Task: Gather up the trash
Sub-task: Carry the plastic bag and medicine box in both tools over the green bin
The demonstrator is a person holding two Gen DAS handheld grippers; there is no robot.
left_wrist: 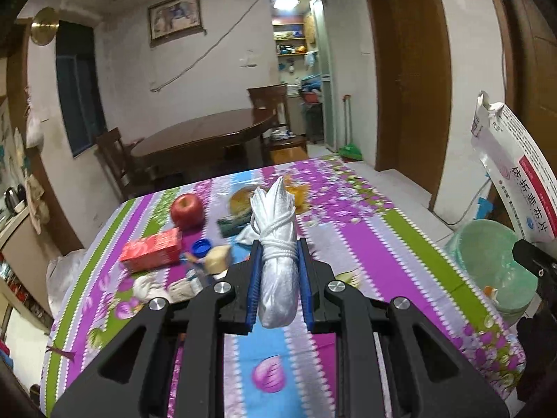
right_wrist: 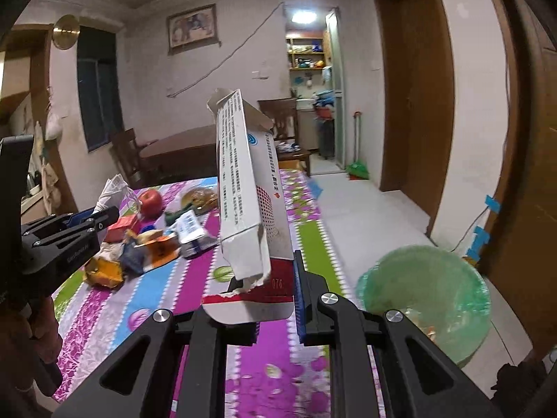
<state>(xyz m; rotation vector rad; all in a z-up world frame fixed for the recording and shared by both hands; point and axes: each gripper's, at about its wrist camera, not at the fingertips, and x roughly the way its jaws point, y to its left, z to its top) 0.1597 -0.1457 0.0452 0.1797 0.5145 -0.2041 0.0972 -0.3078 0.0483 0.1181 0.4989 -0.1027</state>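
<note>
Left wrist view shows the left tool pinching a white bundle and the right tool pinching a torn box, both left of the bin; carry each fully over the bin before releasing.

We get dim, warm indoor light; the brightest source is a ceiling lamp in the far alcove, slightly blown out. Heavy fisheye bending and dark corners at the edges. Near tablecloth shows motion blur; the window is dark.
</note>
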